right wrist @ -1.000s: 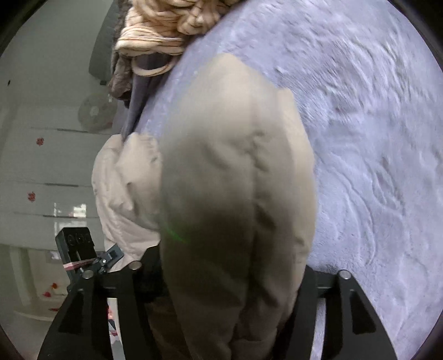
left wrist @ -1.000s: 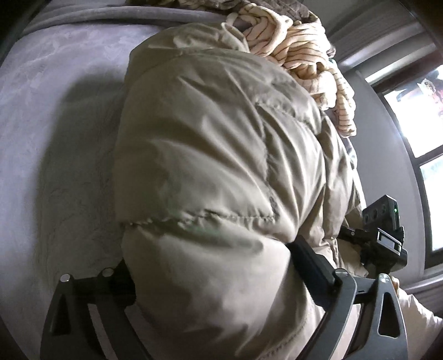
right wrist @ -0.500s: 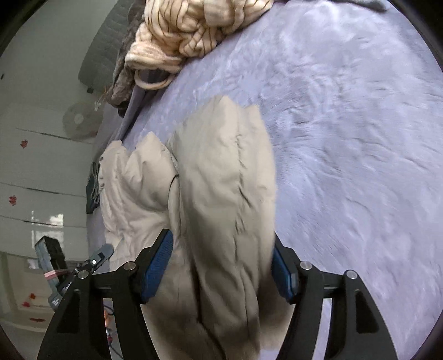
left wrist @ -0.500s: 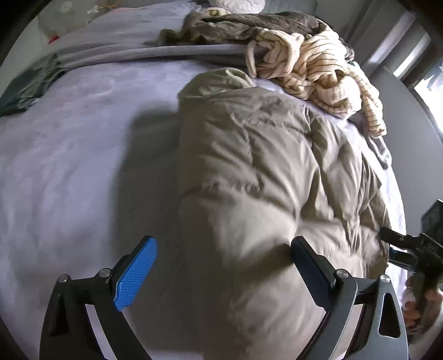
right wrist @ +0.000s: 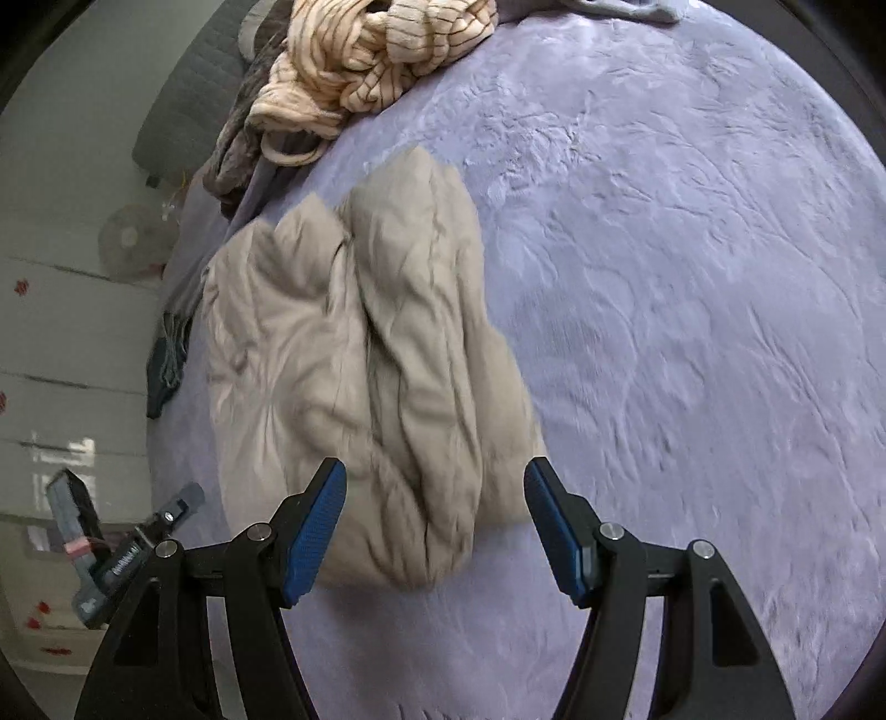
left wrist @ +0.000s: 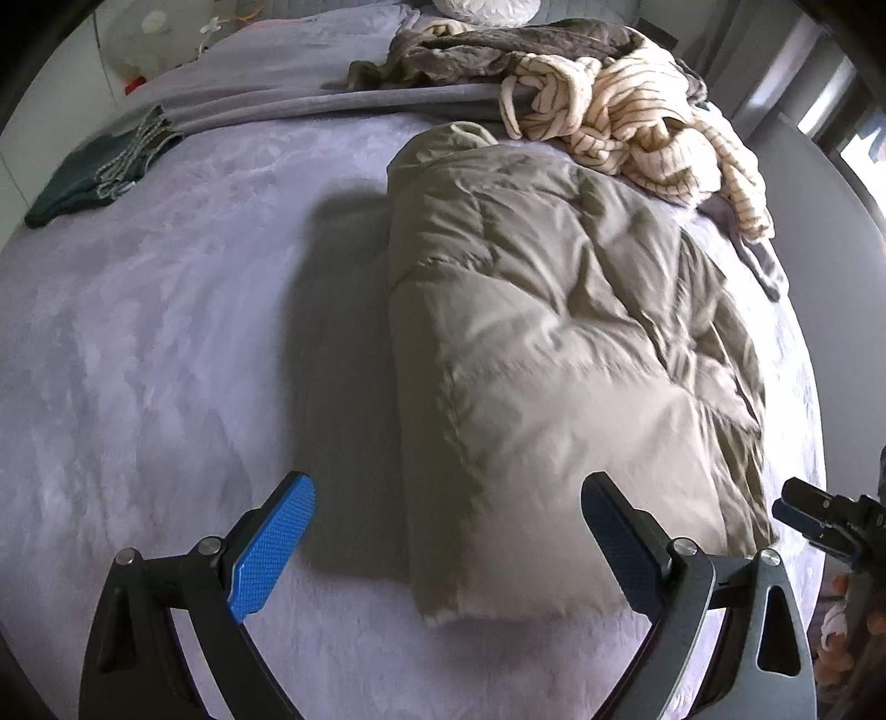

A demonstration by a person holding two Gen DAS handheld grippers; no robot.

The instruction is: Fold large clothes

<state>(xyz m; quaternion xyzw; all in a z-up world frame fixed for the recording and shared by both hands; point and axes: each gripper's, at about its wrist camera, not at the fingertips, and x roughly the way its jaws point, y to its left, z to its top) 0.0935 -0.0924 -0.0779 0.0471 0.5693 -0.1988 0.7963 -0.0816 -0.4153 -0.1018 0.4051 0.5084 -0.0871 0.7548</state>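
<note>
A beige puffer jacket (left wrist: 554, 343) lies folded into a thick bundle on the lavender bed cover (left wrist: 166, 343). In the left wrist view, my left gripper (left wrist: 446, 531) hovers open above the jacket's near end, and its blue pads (left wrist: 277, 543) touch nothing. My right gripper (left wrist: 825, 526) shows at the right edge of that view. In the right wrist view, my right gripper (right wrist: 434, 520) is open over the near end of the jacket (right wrist: 376, 360), and its pads (right wrist: 318, 526) are clear of the fabric. My left gripper (right wrist: 138, 548) is seen at the lower left.
A cream striped garment (left wrist: 637, 127) is heaped beyond the jacket, on a brown garment (left wrist: 498, 50). A dark green folded garment (left wrist: 94, 171) lies at the bed's far left. Bare bed cover (right wrist: 692, 304) spreads to the right of the jacket. White cabinets (right wrist: 55, 332) stand past the bed.
Both grippers held the jacket a second ago. They have let go, opened and pulled up and back, and the jacket now rests on the bed.
</note>
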